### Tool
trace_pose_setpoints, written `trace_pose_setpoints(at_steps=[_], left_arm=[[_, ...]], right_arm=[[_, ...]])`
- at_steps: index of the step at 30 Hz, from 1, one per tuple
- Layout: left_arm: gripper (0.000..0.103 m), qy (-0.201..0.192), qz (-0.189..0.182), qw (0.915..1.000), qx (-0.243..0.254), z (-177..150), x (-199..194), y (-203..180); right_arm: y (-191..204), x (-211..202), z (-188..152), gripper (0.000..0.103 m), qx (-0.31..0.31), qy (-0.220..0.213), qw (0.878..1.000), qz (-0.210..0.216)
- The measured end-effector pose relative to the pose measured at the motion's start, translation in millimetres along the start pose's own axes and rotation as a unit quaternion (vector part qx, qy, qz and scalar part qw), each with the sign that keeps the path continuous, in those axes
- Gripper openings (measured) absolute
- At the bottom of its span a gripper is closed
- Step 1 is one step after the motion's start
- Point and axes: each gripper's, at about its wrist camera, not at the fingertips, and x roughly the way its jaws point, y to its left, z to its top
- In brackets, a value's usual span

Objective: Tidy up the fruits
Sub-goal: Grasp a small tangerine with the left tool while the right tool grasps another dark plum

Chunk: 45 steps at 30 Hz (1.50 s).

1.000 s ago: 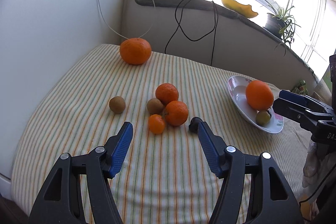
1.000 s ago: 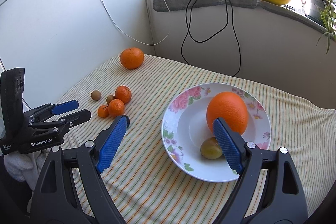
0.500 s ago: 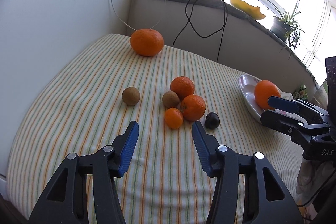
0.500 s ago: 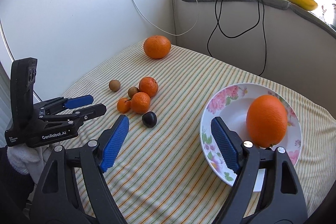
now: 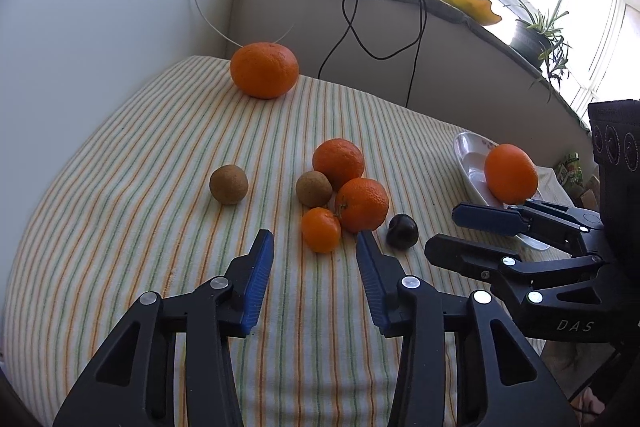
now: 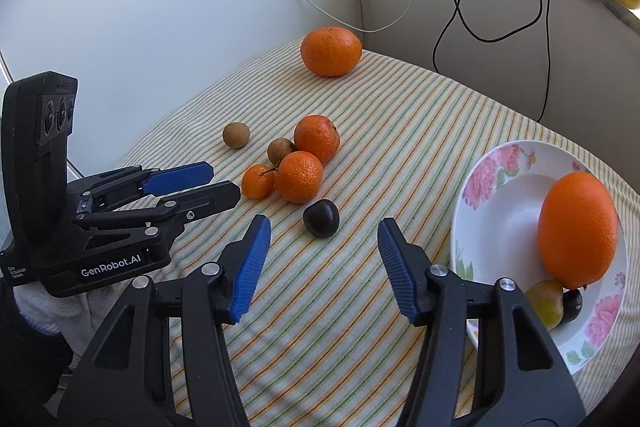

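On the striped cloth lies a cluster of two tangerines (image 5: 362,205), a small tangerine (image 5: 321,230) and a brown kiwi (image 5: 314,188). A dark plum (image 6: 321,218) lies beside them. My left gripper (image 5: 314,241) hovers just short of the small tangerine, its jaws closing with nothing between the pads. My right gripper (image 6: 324,225) points at the plum; its jaws are closing too, and the plum lies just beyond the tips, untouched. The flowered plate (image 6: 492,211) at right holds a big orange (image 6: 576,227), a yellow-green fruit (image 6: 546,301) and another dark plum (image 6: 572,303).
A second kiwi (image 5: 229,184) lies alone to the left, and a large orange (image 5: 264,69) sits at the far corner by the wall. Cables (image 5: 360,39) hang from the sill behind. The two grippers stand close side by side, the right gripper (image 5: 444,231) beside the left.
Both grippers have come forward and down toward the fruit cluster while their jaws narrowed. The right one swung left, away from the plate and toward the plum.
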Motion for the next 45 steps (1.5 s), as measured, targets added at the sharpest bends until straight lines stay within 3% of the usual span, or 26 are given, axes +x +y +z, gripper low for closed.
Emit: trace_pose_setpoints(at_steps=[17,24,30,45], left_arm=[[0.038,0.019,0.0,0.9997,0.014,4.8,17.6,-1.4],[0.035,0.03,-0.003,0.9994,0.014,5.3,23.6,0.2],[0.022,0.037,-0.011,0.9992,0.01,6.7,28.3,3.7],[0.022,0.014,-0.012,0.9998,0.0,5.5,6.2,0.5]], right_arm=[[1.4,35.9,6.6,0.048,-0.009,0.027,1.0,-0.013],[8.7,46.3,8.5,0.037,-0.027,0.039,0.999,-0.016],[9.7,51.8,10.6,0.026,-0.03,0.041,0.998,-0.02],[6.8,9.7,0.0,0.025,-0.02,0.011,1.0,-0.007]])
